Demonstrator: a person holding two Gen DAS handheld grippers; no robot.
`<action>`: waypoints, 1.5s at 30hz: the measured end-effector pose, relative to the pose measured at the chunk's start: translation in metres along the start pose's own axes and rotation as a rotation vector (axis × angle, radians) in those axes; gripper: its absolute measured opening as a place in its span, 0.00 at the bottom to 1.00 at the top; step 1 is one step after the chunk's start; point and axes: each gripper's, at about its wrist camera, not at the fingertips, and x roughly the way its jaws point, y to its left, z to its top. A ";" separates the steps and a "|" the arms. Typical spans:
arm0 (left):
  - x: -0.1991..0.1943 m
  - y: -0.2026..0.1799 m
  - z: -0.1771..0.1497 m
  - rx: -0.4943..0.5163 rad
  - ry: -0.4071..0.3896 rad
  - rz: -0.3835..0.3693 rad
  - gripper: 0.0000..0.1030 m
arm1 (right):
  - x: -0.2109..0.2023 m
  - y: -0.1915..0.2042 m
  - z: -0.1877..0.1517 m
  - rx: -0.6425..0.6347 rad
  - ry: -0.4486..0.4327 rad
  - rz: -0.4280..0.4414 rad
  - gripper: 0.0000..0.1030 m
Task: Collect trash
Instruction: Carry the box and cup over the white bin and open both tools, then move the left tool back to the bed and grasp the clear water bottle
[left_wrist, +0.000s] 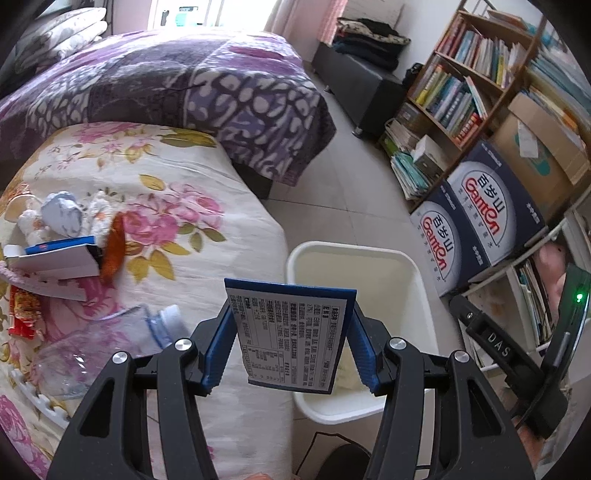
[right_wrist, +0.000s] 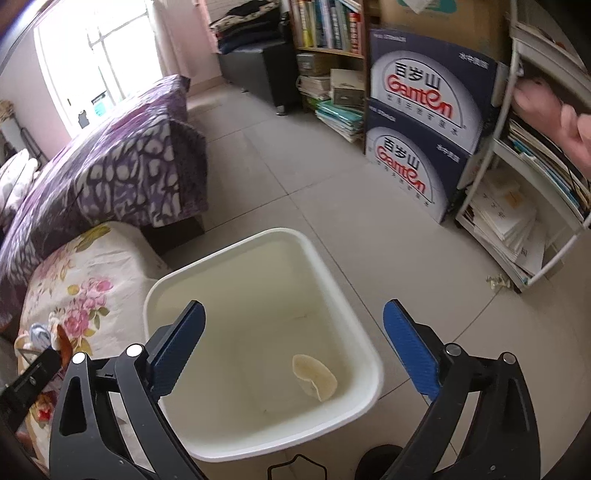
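We hold the left gripper (left_wrist: 291, 345) clamped on a small flat carton (left_wrist: 291, 338), both blue pads pressing its side edges. The carton stands upright between the jaws, dark blue along its top edge, its facing panel white with dense black print and a small table of figures. It hangs above the near rim of the white bin (left_wrist: 406, 258), over the gap between the bin and the floral-covered surface (left_wrist: 207, 258).

Our right gripper (right_wrist: 293, 343) has its jaws spread wide with nothing between them; no earlier picture, so we say only that. It points down into the bin (right_wrist: 258, 236), which is a rounded square tub, cream inside. On the bin floor lies one pale yellowish curved scrap (right_wrist: 314, 376), looks like peel or a chip, we cannot tell which.

More trash sits on the floral cover at left: a crumpled pale blue-grey wad (left_wrist: 61, 218), a blue and white box (left_wrist: 55, 258) lying flat, an orange-brown wrapper (left_wrist: 112, 251) touching that box, a red packet (left_wrist: 24, 314) at the edge, and a clear crushed plastic bottle (left_wrist: 107, 343) with a white cap, lying on its side near the left gripper.

Two dark blue water cartons (right_wrist: 417, 136) stand stacked against the bookshelf (left_wrist: 465, 85), well apart from the bin.
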 end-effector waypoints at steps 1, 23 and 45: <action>0.002 -0.004 0.000 0.003 0.005 -0.004 0.54 | 0.000 -0.004 0.001 0.011 0.001 -0.002 0.91; 0.031 -0.078 -0.009 0.068 0.007 -0.121 0.70 | -0.003 -0.072 0.016 0.158 -0.013 -0.039 0.93; 0.016 -0.038 -0.014 0.148 0.017 0.049 0.84 | -0.006 -0.030 0.006 0.015 -0.030 -0.064 0.93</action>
